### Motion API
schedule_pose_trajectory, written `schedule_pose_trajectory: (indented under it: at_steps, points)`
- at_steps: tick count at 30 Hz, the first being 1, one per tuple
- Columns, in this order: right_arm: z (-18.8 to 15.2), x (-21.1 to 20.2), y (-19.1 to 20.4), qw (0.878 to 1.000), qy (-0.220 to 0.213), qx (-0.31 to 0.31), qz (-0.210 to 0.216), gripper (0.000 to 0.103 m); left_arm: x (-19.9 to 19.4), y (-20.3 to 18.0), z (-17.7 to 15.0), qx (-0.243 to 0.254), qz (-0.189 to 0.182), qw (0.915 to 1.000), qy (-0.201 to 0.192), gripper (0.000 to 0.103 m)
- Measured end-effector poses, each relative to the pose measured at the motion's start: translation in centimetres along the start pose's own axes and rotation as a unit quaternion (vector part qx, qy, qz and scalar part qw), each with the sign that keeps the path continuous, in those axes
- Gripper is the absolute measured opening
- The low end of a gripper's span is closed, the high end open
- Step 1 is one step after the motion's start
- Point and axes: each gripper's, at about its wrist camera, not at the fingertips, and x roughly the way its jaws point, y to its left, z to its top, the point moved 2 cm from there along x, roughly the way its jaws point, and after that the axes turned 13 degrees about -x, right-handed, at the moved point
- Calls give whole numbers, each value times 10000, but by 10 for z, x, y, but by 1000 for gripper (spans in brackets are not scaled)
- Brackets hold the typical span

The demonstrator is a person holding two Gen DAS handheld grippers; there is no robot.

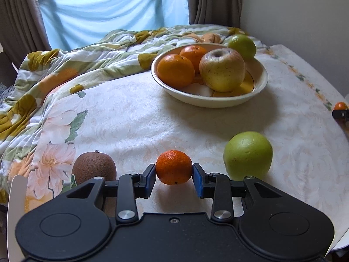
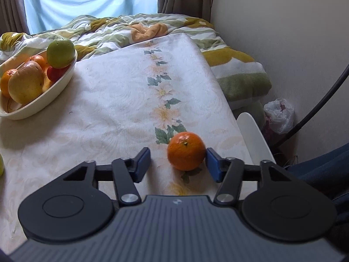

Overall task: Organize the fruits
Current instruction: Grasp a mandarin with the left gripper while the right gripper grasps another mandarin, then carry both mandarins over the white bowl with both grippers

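My left gripper (image 1: 174,171) is shut on a small mandarin (image 1: 173,167), both blue pads touching its sides, low over the tablecloth. A kiwi (image 1: 94,167) lies to its left and a green apple (image 1: 248,155) to its right. The cream bowl (image 1: 218,101) farther back holds two oranges (image 1: 175,70), a yellow apple (image 1: 222,69) and a green fruit (image 1: 242,45). My right gripper (image 2: 177,161) is open; another mandarin (image 2: 186,151) rests on the cloth between its fingers, touching the right pad (image 2: 212,163), with a gap to the left pad. The bowl (image 2: 50,97) shows at the left there.
The table (image 2: 122,100) has a pale floral cloth. A rumpled quilt (image 1: 65,65) lies behind it, with curtains and a wall beyond. The table's right edge is near the right gripper, with a white chair part (image 2: 254,135), a plastic bag (image 2: 279,115) and a black cable (image 2: 316,107) beside it.
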Motion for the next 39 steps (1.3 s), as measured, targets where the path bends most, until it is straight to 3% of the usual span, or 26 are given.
schedule_pose_trajectory:
  at_steps: [1,22,32,39]
  points:
    - [1,0,-1,10000,-6,-15,5,53,-2,-1,0,-30,10,10000,-25,40]
    - [32,-63,-6,9938,-427,-583,850,52,-89,-36,14,-655,226,9967,-416,40]
    - [78,-92,-7,9788,-767,-1178,1488,52,-114,-61,53,-949,461,9921,-686,40]
    - [118,-96,8,9657,-982,-1456,1914,52,-106,-65,90,-1097,469,9901,-742,40]
